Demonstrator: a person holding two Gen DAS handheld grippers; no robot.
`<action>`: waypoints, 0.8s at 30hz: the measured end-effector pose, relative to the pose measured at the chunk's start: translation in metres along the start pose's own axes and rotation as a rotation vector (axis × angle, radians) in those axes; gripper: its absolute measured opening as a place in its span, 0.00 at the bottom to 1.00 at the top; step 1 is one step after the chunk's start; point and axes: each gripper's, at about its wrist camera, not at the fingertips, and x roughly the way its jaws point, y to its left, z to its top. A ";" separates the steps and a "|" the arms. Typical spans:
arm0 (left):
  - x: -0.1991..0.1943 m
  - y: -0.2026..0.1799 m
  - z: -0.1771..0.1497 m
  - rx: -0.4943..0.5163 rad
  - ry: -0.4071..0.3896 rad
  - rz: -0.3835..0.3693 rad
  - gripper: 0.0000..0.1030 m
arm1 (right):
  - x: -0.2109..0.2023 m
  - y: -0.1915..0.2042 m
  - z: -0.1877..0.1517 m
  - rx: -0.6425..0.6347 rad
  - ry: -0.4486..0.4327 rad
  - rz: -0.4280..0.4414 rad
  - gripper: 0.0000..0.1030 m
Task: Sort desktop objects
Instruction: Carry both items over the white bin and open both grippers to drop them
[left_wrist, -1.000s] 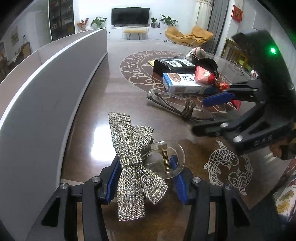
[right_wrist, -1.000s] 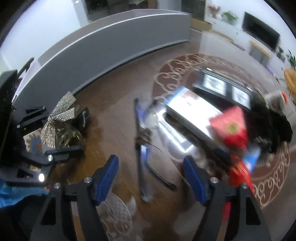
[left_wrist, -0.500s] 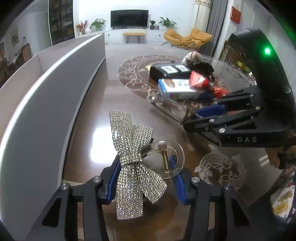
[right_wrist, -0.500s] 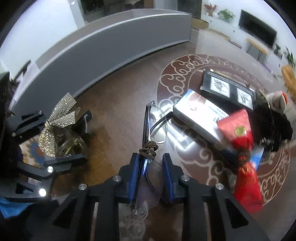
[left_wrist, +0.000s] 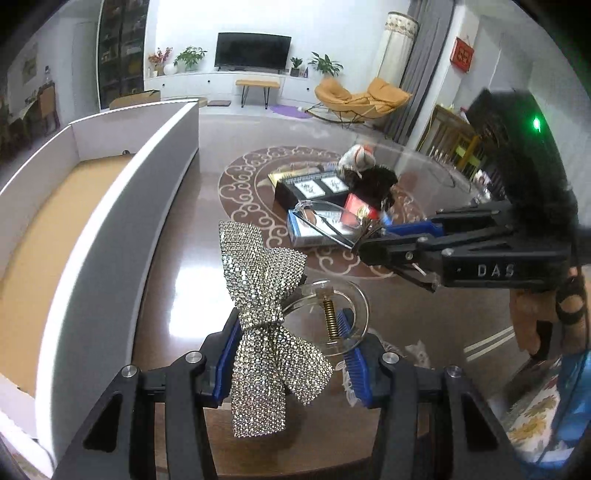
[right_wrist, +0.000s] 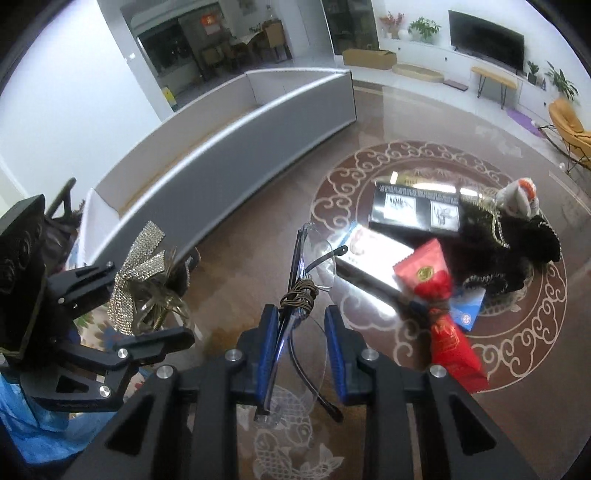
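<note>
My left gripper (left_wrist: 290, 332) is shut on a rhinestone bow hair clip (left_wrist: 269, 306) with a clear plastic claw and a brass spring, held above the glossy brown table (left_wrist: 177, 288). To its right, my right gripper (left_wrist: 391, 240) is shut on folded rimless glasses (left_wrist: 325, 221). In the right wrist view the glasses (right_wrist: 314, 258) stand between the blue pads of the right gripper (right_wrist: 301, 325), with a brown hair tie (right_wrist: 300, 293) wound round their frame, lifted off the table. The bow (right_wrist: 142, 266) and left gripper (right_wrist: 147, 295) show at the left.
A long white box (left_wrist: 110, 206) with a tan floor runs along the table's left side. On the round pattern lie a black box (right_wrist: 413, 214), a white and blue box (right_wrist: 373, 254), a red packet (right_wrist: 439, 306), a black fluffy item (right_wrist: 517, 243) and a small plush toy (right_wrist: 521, 195).
The right gripper's jaws closed on the glasses and lifted them off the table. The left gripper rose with the bow clip, so the box's inside now shows.
</note>
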 end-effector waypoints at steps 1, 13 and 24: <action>-0.003 0.002 0.002 -0.008 -0.005 -0.006 0.49 | -0.002 0.002 0.003 -0.004 -0.004 0.000 0.26; -0.048 0.037 0.029 -0.063 -0.068 0.004 0.49 | -0.005 0.032 0.026 -0.042 -0.026 0.033 0.26; -0.090 0.152 0.045 -0.179 -0.108 0.141 0.49 | 0.009 0.093 0.100 -0.093 -0.066 0.152 0.26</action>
